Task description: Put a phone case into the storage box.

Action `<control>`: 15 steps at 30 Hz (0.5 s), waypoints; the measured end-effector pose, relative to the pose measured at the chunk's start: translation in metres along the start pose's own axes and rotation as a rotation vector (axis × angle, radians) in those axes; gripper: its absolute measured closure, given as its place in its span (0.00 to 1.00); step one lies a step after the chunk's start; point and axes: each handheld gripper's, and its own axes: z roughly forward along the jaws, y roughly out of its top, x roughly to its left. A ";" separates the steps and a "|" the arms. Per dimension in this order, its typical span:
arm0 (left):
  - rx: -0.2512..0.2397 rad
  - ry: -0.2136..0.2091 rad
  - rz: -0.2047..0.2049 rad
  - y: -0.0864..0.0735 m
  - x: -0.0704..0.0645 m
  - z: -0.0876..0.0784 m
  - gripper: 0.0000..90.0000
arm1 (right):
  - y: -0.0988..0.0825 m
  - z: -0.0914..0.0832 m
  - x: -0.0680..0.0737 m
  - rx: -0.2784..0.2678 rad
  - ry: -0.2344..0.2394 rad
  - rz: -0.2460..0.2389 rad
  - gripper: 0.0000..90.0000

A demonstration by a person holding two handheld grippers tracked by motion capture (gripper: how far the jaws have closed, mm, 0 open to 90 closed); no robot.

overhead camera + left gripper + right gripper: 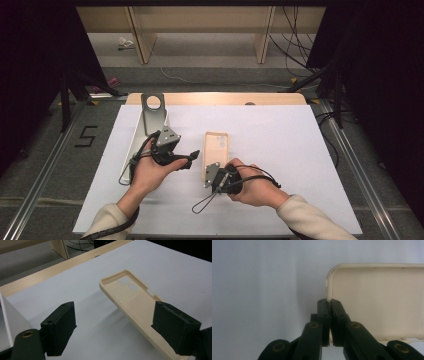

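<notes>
Right tool clenched on the near side wall of the cream case, tilting it up off the tabletop near mid-sheet. Left tool released, jaws spread, just left of the case, not touching. Grey bracket and white tray toward the far-left corner.

Black "5" on the floor

The high view looks forward and down over the whole white table from the person's side. The left gripper view sits low, facing the far right; the right gripper view is close up. All three share the cream phone case
</notes>
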 end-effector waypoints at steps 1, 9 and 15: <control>0.000 -0.007 -0.008 0.001 0.000 0.001 0.20 | -0.001 -0.002 0.000 0.000 -0.001 -0.001 0.97; -0.017 -0.030 -0.035 0.005 -0.002 0.005 0.21 | -0.013 -0.011 -0.001 -0.056 -0.033 0.014 0.97; -0.019 -0.030 -0.039 0.004 -0.001 0.004 0.21 | -0.028 -0.018 -0.001 -0.104 -0.032 0.062 0.97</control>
